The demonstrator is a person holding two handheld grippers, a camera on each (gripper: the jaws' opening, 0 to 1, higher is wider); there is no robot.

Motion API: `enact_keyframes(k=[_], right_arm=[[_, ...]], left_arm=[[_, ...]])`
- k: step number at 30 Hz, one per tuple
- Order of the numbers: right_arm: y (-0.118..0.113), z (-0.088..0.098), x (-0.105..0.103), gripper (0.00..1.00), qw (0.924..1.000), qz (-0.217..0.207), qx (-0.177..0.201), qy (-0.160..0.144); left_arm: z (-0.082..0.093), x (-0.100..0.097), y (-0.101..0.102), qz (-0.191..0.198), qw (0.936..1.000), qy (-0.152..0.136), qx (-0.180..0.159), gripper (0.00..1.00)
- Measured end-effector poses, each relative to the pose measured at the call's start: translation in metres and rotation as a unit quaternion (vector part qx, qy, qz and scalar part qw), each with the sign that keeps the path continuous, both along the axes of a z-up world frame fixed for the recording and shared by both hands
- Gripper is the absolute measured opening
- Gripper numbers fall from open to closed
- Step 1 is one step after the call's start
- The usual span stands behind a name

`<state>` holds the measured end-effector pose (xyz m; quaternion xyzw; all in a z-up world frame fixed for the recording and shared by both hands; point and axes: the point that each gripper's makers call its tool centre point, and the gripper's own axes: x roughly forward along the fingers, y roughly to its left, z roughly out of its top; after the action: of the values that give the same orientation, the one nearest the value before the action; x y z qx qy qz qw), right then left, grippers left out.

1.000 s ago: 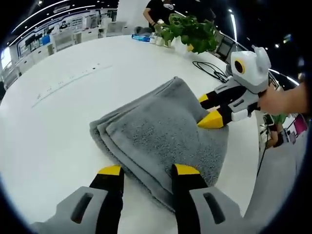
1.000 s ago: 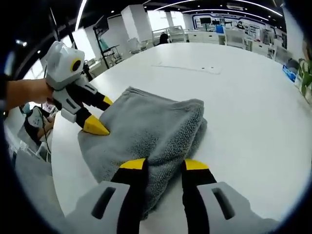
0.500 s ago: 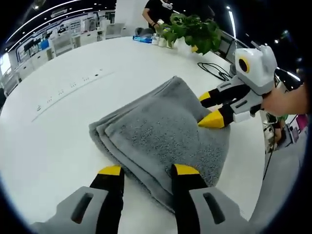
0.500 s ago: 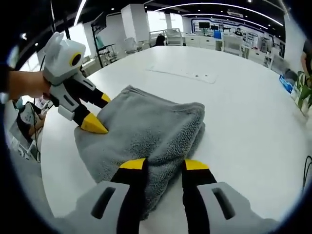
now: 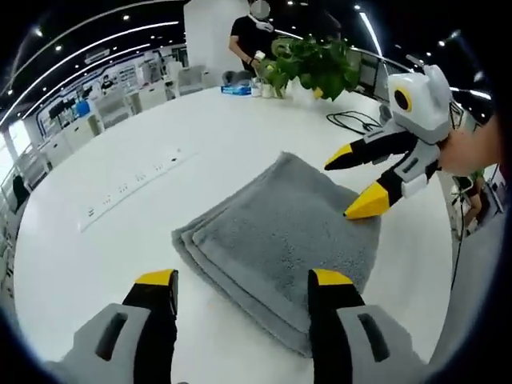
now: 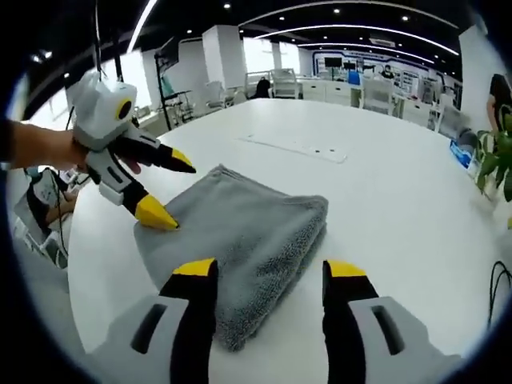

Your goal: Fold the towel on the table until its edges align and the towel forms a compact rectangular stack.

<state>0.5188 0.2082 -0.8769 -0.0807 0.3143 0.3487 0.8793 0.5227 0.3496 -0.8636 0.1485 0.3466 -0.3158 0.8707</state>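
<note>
A grey towel (image 5: 280, 232) lies folded into a thick rectangular stack on the white table (image 5: 96, 264). In the left gripper view, my left gripper (image 5: 244, 280) stands open just short of the towel's near edge, holding nothing. My right gripper (image 5: 348, 188) comes in from the right, open, its lower yellow tip at the towel's far right corner. In the right gripper view, my right gripper (image 6: 270, 268) is open over the near edge of the towel (image 6: 240, 224). The left gripper (image 6: 178, 194) is open at its left corner.
A potted plant (image 5: 316, 60), a black cable (image 5: 352, 120) and a standing person (image 5: 256, 32) are at the table's far end. A socket strip (image 5: 132, 180) is set into the tabletop left of the towel. The table edge runs close behind each gripper.
Both grippers have opened wider and drawn back from the towel's edges. The towel now lies flatter, with nothing pinching it.
</note>
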Motion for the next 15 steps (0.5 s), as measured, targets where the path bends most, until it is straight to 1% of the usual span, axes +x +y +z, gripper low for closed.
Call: enact_keyframes(k=[2, 4, 6, 9, 11, 13, 15], right_arm=[[0.001, 0.003, -0.006, 0.55, 1.0000, 0.008, -0.003, -0.004], [0.002, 0.007, -0.012, 0.58, 0.9999, 0.014, -0.005, -0.007], [0.002, 0.011, -0.014, 0.60, 0.9997, 0.018, -0.004, -0.013], [0.004, 0.018, -0.019, 0.65, 0.9996, 0.023, -0.004, -0.017], [0.005, 0.023, -0.022, 0.68, 0.9994, 0.027, -0.005, -0.022], [0.007, 0.028, -0.026, 0.71, 0.9992, 0.029, -0.003, -0.027], [0.007, 0.031, -0.029, 0.74, 0.9990, 0.033, -0.005, -0.031]], left_arm=[[0.006, -0.001, 0.003, 0.001, 1.0000, -0.009, -0.001, 0.73], [0.010, -0.006, 0.005, 0.003, 0.9999, -0.010, -0.003, 0.73], [0.014, -0.011, 0.007, 0.005, 0.9999, -0.016, -0.005, 0.76], [0.017, -0.018, 0.008, 0.002, 0.9997, -0.023, -0.005, 0.84], [0.018, -0.023, 0.010, 0.003, 0.9998, -0.021, -0.001, 0.85], [0.024, -0.027, 0.011, 0.004, 0.9996, -0.029, -0.001, 0.86], [0.028, -0.031, 0.011, 0.008, 0.9995, -0.031, -0.004, 0.90]])
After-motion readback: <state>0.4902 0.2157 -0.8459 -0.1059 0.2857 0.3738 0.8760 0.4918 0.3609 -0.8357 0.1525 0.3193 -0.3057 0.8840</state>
